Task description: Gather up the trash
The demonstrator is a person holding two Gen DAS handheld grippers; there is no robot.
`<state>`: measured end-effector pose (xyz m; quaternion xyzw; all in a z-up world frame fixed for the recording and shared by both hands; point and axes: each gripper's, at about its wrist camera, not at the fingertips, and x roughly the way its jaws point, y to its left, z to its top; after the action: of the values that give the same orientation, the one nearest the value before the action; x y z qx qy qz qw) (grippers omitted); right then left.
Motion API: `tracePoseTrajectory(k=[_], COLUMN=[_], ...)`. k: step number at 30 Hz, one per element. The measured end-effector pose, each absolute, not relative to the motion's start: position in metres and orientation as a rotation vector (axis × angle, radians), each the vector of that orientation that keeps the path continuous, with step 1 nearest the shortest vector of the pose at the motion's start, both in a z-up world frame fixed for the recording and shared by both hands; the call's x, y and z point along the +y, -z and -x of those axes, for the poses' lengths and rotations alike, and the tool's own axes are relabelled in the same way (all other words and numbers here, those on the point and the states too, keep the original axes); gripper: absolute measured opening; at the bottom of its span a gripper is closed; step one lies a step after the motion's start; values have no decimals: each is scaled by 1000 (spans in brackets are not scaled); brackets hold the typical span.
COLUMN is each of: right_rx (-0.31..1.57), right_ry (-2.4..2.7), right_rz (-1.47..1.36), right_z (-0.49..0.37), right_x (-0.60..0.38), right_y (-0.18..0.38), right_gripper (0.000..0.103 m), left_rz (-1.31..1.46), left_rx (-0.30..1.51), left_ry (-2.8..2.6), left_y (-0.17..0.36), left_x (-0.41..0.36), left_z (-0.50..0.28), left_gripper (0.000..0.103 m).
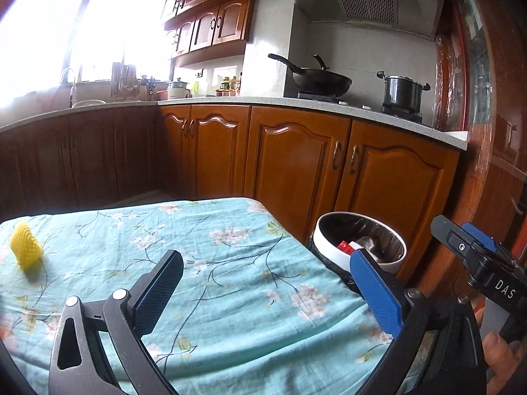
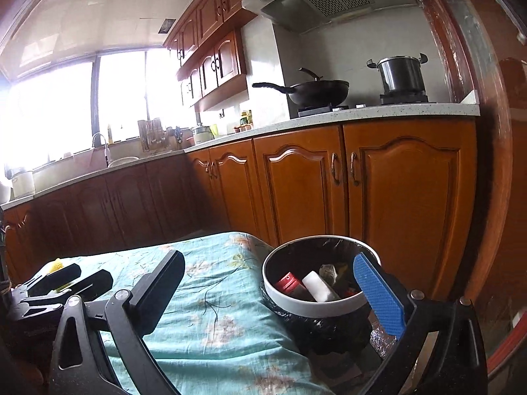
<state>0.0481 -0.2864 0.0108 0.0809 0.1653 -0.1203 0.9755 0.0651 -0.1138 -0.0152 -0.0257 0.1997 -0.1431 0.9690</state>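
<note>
Trash bin point(image 2: 316, 306) ahead; both jaws wide, angled slightly down.

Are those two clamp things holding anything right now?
No. The left gripper and right gripper both have open, empty fingers.

bright window point(image 1: 42, 33) – wooden cabinets point(image 1: 296, 164), pale countertop point(image 1: 296, 103)
</note>
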Motion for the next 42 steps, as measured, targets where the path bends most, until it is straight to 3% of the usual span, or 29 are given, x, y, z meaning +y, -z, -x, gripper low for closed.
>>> tracePoseTrajectory(k=[42], right_rx=[340], right_ry=[227], right_rz=[-174], right_z=[-38], right_x=[-278], right_y=[8], right_gripper=[103], left_rz=[-18], left_rx=[392], left_ry=[221], left_y=[33], left_x=[-99], left_z=[-71], left_gripper=[102])
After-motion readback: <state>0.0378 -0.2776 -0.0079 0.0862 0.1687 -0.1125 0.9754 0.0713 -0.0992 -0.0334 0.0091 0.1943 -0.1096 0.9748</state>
